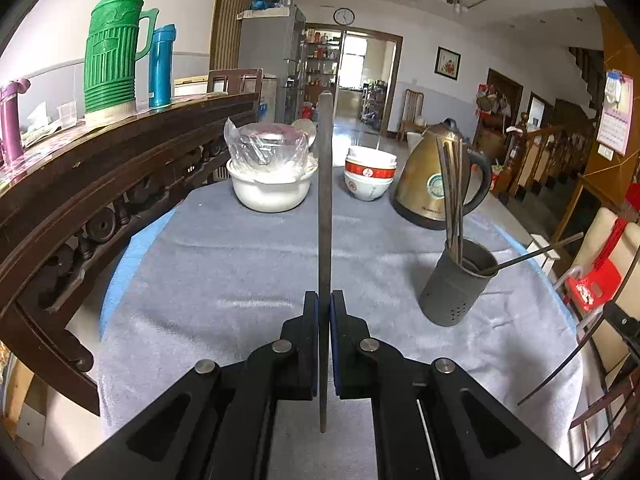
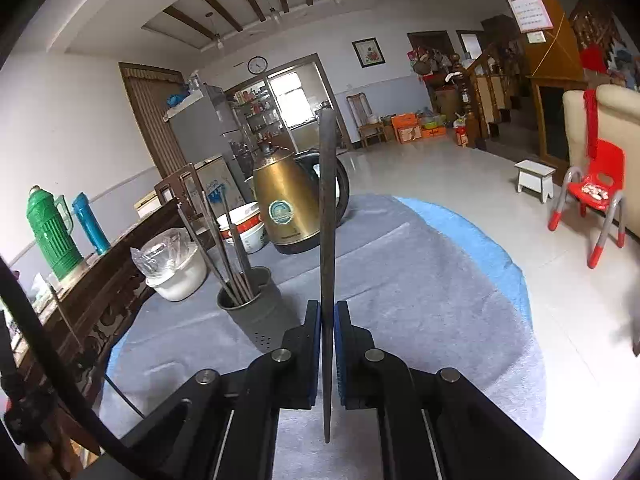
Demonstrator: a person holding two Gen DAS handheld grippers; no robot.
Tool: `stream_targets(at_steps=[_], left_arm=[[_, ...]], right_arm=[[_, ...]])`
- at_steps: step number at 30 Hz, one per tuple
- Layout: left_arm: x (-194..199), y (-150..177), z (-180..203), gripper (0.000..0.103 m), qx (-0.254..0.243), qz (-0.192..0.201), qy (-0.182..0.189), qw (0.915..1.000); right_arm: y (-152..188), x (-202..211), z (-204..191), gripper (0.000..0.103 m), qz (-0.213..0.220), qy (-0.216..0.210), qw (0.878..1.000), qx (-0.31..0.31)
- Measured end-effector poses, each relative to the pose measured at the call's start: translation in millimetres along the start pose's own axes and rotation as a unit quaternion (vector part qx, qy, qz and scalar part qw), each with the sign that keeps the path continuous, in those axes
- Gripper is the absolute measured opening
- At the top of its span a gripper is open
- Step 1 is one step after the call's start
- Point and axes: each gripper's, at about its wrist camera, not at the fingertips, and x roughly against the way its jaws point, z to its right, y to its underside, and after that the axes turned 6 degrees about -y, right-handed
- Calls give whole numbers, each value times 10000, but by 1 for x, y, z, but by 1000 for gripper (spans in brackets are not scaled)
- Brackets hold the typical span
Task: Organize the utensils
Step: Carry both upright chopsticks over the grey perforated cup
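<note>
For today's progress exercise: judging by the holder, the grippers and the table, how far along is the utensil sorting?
Done: several chopsticks already stand in the grey holder. In hand: the left gripper is shut on one chopstick, and the right gripper is shut on another chopstick. Left: both held sticks still need to go into the holder. No loose utensils show on the grey cloth.
</note>
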Motion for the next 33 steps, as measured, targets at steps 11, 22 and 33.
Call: stream_targets(at_steps=[11, 22, 33], left_arm=[[-3, -2, -1, 6, -10, -132, -47, 9999], [-4, -9, 3, 6, 61, -161, 133, 9998], [-4, -5, 9, 6, 14, -221, 175, 9996]], right_arm=[[-8, 1, -5, 7, 16, -184, 9998, -81], [-22, 1, -1, 7, 129, -291, 9993, -212], [-22, -4, 6, 7, 86, -469, 9981, -398]])
